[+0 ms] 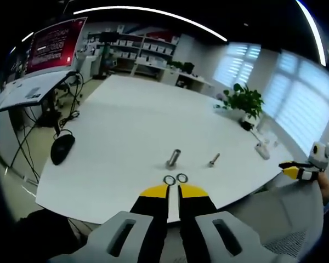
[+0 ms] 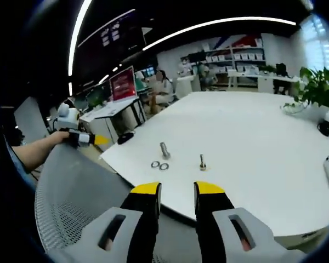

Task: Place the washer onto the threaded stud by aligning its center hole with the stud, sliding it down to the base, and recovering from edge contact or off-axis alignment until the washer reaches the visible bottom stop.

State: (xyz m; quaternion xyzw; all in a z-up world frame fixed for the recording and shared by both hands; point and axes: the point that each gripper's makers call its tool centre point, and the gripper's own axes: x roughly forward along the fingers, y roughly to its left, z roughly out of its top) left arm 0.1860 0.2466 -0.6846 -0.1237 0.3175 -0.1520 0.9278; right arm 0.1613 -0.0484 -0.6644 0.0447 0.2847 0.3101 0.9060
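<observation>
Open office: shelving at the back, blinds on the windows, a red screen on a side desk, a potted plant (image 1: pixel 242 102) at the far edge of a large white bench (image 1: pixel 126 126). Parts are laid out near the front edge, presumably for easy reach.

Count: two washers (image 1: pixel 175 179), lying flat side by side, nearly touching. Two metal fasteners are seen: a thicker cylinder (image 1: pixel 173 158) just behind the washers and a stud (image 2: pixel 202 161) standing upright to the side. Which one is the intended stud cannot be told. No washer is seated yet.

Left gripper (image 1: pixel 174 190): jaws nearly together, nothing clamped, tips just short of the washers, apparently lined up for a pick.

Right gripper (image 2: pixel 177 188): jaws apart, nothing held, kept back off the bench edge over a mesh chair (image 2: pixel 82 192).
</observation>
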